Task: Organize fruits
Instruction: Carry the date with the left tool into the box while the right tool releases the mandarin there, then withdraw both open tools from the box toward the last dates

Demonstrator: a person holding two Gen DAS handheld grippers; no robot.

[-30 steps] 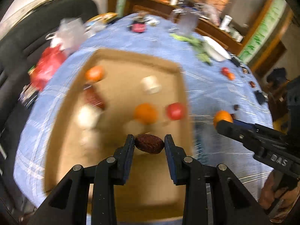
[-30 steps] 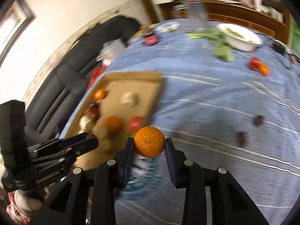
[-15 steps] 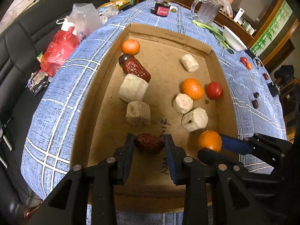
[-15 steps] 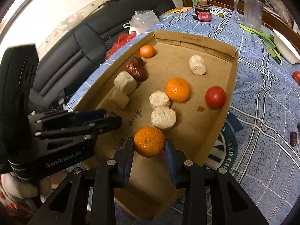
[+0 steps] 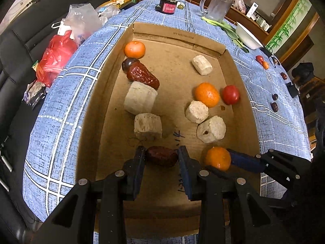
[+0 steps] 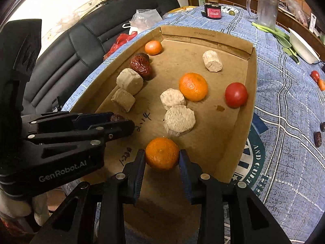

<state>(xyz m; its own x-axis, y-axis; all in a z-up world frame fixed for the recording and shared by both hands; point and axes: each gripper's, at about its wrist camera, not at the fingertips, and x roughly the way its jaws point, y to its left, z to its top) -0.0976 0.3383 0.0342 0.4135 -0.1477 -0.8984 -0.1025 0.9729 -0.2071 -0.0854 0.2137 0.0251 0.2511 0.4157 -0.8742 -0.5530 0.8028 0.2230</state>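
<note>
Left gripper clamped on a dark date, right gripper clamped on a mandarin, both over the cardboard box, tomato ahead-right

You get sharp, blur-free pictures from both wrist views, lit warmly from overhead indoor light. The cardboard box floor reads evenly bright, with short soft shadows under the fruit. In the right wrist view the white wall at upper left is blown out, and small specular highlights sit on the tomato. Fisheye distortion bends the blue tablecloth lines strongly toward the edges, and black vignette fills every corner. The far room beyond the table looks dimmer and amber.
</note>
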